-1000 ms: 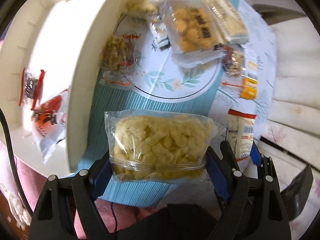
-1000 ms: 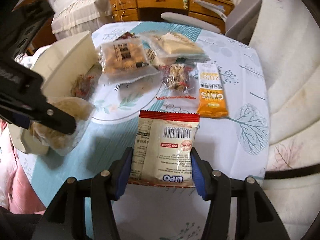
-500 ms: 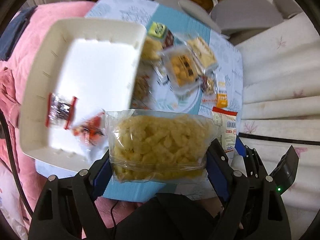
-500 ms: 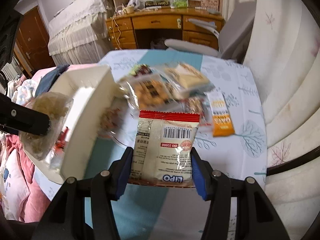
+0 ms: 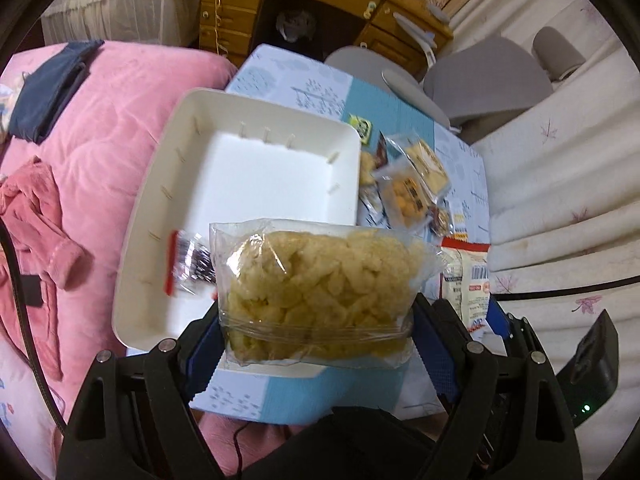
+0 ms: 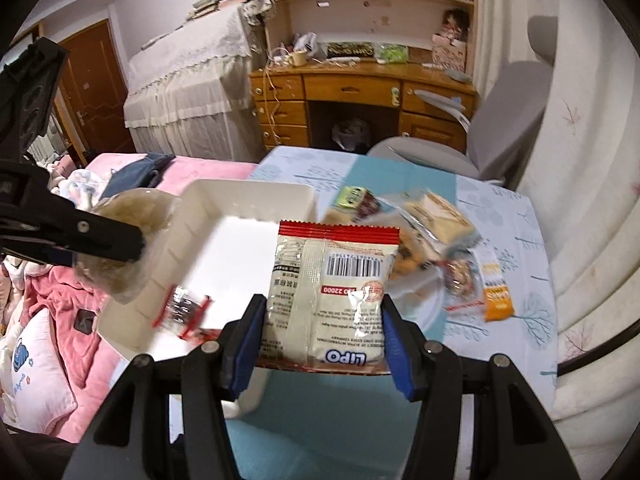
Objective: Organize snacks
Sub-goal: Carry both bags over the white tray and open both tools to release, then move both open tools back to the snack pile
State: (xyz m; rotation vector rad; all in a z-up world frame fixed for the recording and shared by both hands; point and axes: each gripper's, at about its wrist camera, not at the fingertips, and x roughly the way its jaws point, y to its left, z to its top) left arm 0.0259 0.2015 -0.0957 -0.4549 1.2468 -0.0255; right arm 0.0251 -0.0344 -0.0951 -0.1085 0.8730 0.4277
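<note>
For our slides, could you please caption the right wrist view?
Right gripper holding a LIPO snack packet above the white bin, snacks behind.

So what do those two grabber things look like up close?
The left gripper and the right gripper look alike: black plastic frames with cut-out holes and round silver bolts. Each has two fingers lined with blue bumpy pads. A thin black cable runs beside the left one.

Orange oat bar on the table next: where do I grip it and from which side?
Grip the orange bar across its narrow width at mid-length, coming from above. It lies flat on the tablecloth, long and slim. Its right edge is free; the wrapped snack crowds its left, so keep that finger tight to the bar.
</note>
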